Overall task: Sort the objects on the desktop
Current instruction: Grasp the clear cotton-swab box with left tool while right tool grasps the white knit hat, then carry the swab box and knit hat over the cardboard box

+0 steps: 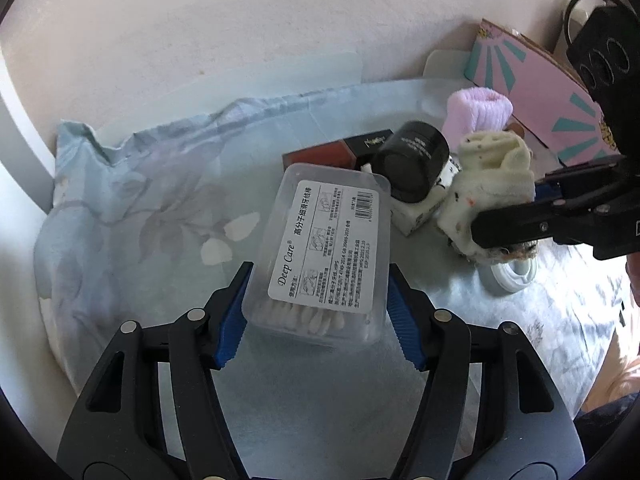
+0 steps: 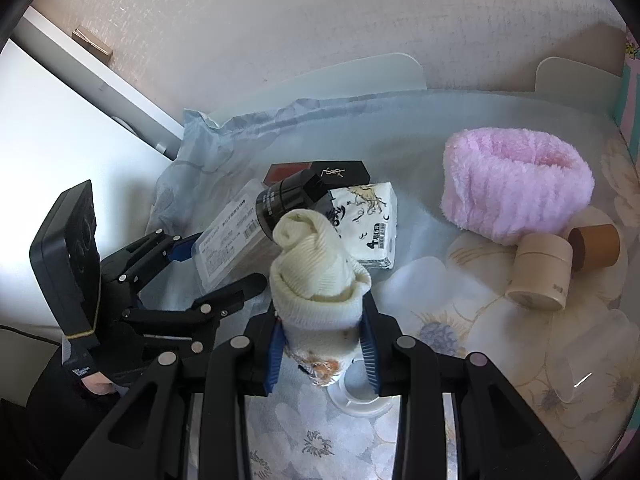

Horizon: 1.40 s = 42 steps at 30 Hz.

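Observation:
My left gripper (image 1: 318, 312) is shut on a clear plastic box of floss picks (image 1: 324, 248) with a white label, held tilted above the blue floral cloth (image 1: 140, 200). My right gripper (image 2: 322, 344) is shut on a rolled cream sock (image 2: 316, 272), held upright. The sock also shows at the right of the left wrist view (image 1: 492, 196); the box shows left of the sock in the right wrist view (image 2: 228, 240). Behind them lie a black jar (image 1: 412, 160), a white tissue pack (image 2: 368, 224) and a dark red-and-black box (image 1: 340, 152).
A fluffy pink headband (image 2: 516, 180) sits at the right, with a beige jar (image 2: 540, 272) and a brown jar (image 2: 596, 246) beside it. A white ring-shaped lid (image 2: 356, 396) lies under the sock. A pink patterned box (image 1: 532, 84) stands at the back right. The wall runs behind.

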Motion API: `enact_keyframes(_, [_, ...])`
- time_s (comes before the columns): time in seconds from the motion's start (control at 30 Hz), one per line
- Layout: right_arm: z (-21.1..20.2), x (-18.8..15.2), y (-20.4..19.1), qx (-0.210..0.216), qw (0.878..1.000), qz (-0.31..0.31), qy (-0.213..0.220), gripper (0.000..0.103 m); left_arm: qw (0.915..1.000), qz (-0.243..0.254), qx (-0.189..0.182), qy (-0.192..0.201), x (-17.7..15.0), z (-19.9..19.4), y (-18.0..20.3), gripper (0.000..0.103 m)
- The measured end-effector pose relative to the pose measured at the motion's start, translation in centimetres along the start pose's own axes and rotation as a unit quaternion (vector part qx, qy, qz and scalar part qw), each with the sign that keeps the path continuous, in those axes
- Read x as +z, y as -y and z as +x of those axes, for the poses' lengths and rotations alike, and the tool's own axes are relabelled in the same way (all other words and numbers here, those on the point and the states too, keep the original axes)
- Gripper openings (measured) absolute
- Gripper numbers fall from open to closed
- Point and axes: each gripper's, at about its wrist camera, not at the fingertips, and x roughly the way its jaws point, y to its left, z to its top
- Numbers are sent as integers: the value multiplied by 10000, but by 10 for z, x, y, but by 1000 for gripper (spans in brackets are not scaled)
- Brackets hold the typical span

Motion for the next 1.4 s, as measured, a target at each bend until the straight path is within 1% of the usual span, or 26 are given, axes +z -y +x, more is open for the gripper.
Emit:
enact_keyframes(0.1, [-1,0,-1,-29,10000,-19,7,31,9999,-114,12,114,4,-9,-2,59])
enact_keyframes(0.13, [-2,0,-2,-45,10000,-35,20,31,9997,-174,-16,152,6,-13,-3,55])
enact_keyframes(0.37, [-18,6,-6,-106,9999,-41,29,30,9992,-251,32,305,24,-39,-1,56])
enact_keyframes(0.53, [-44,15,-13,-129,9998,-105,138,30,9981,-296,51,530,45,-74,5,56])
enact_keyframes(0.67, [-75,25,-15,-166,9994,-178,247,30,9973,-471,14,555,71,-100,16,56])
enact_keyframes(0.77, [-100,32,-15,-158,9991,-236,300,30,9962,-513,-35,699,91,-121,33,56])
enact_keyframes(0.83, [-115,35,-15,-227,9988,-301,313,30,9952,-541,-85,805,105,-135,47,56])
enact_keyframes(0.87, [-123,37,-14,-259,9986,-321,327,30,9949,-555,-153,822,111,-139,53,56])
enact_keyframes(0.97, [-146,40,-5,-355,9980,-346,384,30,9946,-496,-192,893,131,-148,77,56])
enact_keyframes(1.07, [-171,39,12,-456,9977,-301,412,30,9950,-362,-175,915,152,-147,109,56])
enact_keyframes(1.17, [-190,38,33,-567,9972,-240,424,30,9948,-332,-189,942,168,-144,136,56])
enact_keyframes(1.27, [-207,35,57,-680,9965,-148,454,30,9952,-284,-217,914,183,-135,162,56])
enact_keyframes(1.4, [-228,29,92,-781,9957,-20,491,30,9956,-185,-346,854,200,-118,197,56])
